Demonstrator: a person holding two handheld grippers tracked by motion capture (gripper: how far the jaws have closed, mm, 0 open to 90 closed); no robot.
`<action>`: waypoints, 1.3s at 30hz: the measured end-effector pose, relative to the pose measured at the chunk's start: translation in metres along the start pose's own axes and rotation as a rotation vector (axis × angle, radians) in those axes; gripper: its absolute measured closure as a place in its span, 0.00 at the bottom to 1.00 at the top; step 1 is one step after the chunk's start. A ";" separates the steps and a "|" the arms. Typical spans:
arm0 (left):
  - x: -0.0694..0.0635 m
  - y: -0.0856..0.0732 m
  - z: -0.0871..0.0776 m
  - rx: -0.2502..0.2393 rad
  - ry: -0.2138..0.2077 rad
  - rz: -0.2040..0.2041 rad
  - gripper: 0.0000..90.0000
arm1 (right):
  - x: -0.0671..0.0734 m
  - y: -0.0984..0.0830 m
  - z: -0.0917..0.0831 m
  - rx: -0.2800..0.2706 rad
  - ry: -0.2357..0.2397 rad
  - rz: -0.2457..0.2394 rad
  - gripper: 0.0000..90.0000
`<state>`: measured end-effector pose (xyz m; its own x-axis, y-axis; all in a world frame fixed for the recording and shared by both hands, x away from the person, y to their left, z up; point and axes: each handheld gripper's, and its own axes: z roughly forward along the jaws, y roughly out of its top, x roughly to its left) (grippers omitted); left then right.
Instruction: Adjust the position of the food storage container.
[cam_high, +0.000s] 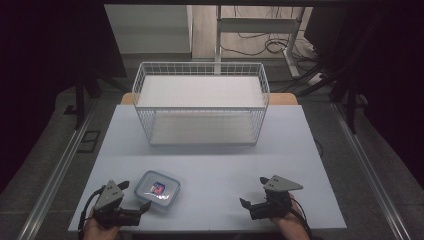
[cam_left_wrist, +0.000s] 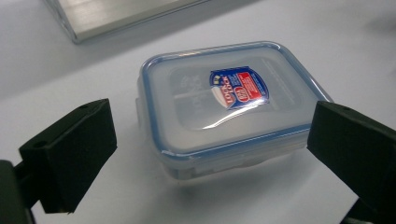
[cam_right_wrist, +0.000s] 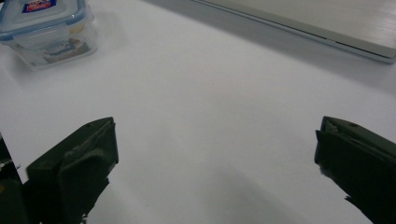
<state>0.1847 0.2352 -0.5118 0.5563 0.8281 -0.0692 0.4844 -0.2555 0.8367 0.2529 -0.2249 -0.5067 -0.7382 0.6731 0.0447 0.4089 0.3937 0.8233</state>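
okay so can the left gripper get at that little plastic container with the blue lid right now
Probably yes. The left gripper is open, its jaws spread wider than the container, which sits just ahead between them on the bare table. Nothing lies in the way.

Your container (cam_left_wrist: 224, 107) is clear plastic with a blue seal around the lid and a blue-and-red sticker (cam_left_wrist: 239, 87) on top. The table (cam_high: 225, 165) you're working on is plain white, the wire basket (cam_high: 200, 100) is white too, and both your grippers have black jaws.
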 end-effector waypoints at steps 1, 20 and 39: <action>0.006 -0.003 -0.001 -0.003 -0.018 -0.039 0.02 | 0.000 -0.001 0.002 0.005 -0.008 -0.005 0.00; 0.017 0.001 -0.002 0.029 -0.012 -0.080 0.02 | 0.002 -0.001 0.006 0.065 -0.071 -0.087 0.00; 0.057 0.037 0.040 0.022 -0.020 -0.033 1.00 | 0.002 0.002 0.011 0.111 -0.030 -0.028 0.08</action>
<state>0.2614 0.2529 -0.5063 0.5533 0.8260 -0.1074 0.5174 -0.2398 0.8214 0.2576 -0.2161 -0.5112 -0.7348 0.6783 0.0041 0.4461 0.4787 0.7562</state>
